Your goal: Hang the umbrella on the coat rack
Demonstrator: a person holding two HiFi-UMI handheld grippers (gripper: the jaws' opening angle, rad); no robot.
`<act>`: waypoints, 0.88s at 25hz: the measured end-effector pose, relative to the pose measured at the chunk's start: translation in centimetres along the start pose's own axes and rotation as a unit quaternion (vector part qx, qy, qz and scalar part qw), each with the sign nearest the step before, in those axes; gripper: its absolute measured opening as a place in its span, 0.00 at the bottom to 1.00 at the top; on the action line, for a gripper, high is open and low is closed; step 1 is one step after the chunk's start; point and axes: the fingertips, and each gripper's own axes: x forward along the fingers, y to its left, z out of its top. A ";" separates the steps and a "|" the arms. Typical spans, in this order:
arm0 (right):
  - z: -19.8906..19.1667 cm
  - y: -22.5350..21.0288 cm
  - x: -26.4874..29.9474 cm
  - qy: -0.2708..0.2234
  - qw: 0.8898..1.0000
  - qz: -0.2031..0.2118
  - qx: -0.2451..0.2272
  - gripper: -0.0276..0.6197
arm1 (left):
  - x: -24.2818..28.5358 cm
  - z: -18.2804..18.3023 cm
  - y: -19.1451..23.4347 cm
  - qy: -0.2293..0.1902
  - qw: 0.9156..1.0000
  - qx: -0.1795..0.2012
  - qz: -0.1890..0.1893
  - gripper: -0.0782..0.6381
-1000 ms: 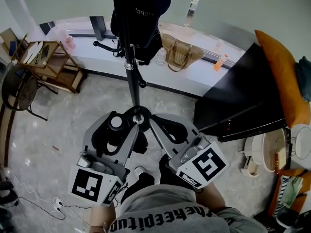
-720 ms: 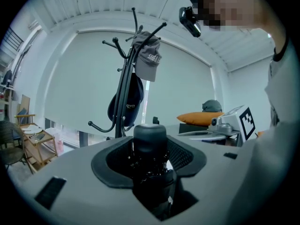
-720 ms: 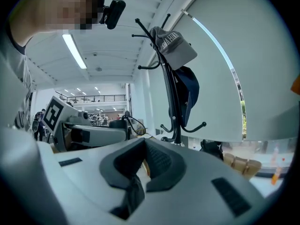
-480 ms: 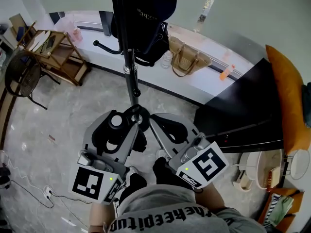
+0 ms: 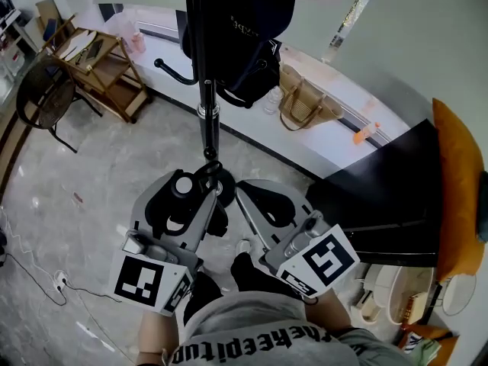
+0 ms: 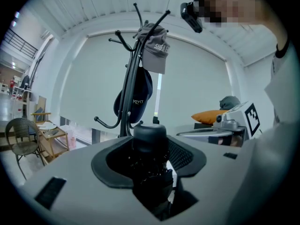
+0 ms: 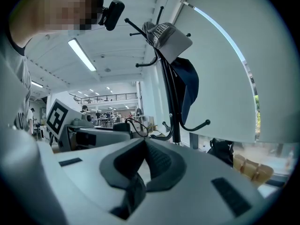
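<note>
Pinching the folded black umbrella point(image 6: 150, 142) with the left gripper point(image 5: 180, 204), fingers closed around its dark body just under the rounded cap, low and in front of the person. Showing the right gripper point(image 5: 267, 204) with fingers pressed together on nothing, just beside the left one. Standing close before the coat rack point(image 5: 207, 113), pole directly ahead, with a dark cap point(image 5: 244, 21) and a grey cap point(image 6: 154, 48) already on the upper hooks and a lower curved hook point(image 5: 169, 71) free on the left.

Likely troubles from here:
- Missing the hook: cannot tell from any view whether a strap or loop hangs free, so catching one on the curved tip looks uncertain.
- Slipping: gripping a soft, rounded bundle near its end, so tilting upward may let it slide out and fall to the floor.
- Knocking the caps: lifting past the crowded upper hooks risks brushing either one off.
- Rocking the rack: pushing hard against the slim pole could sway it.
- Releasing too soon, before the hook truly bears the weight, would probably drop the umbrella.
</note>
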 end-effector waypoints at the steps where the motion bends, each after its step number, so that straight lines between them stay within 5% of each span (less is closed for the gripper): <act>1: -0.1 -0.2 0.0 0.002 1.000 0.006 0.000 0.06 | 0.2 -0.1 0.0 0.000 1.000 -0.002 0.006 0.42; 22: -1.5 -1.3 0.0 0.026 0.997 0.076 -0.007 0.06 | 1.8 -2.3 1.2 0.010 0.996 -0.017 0.085 0.42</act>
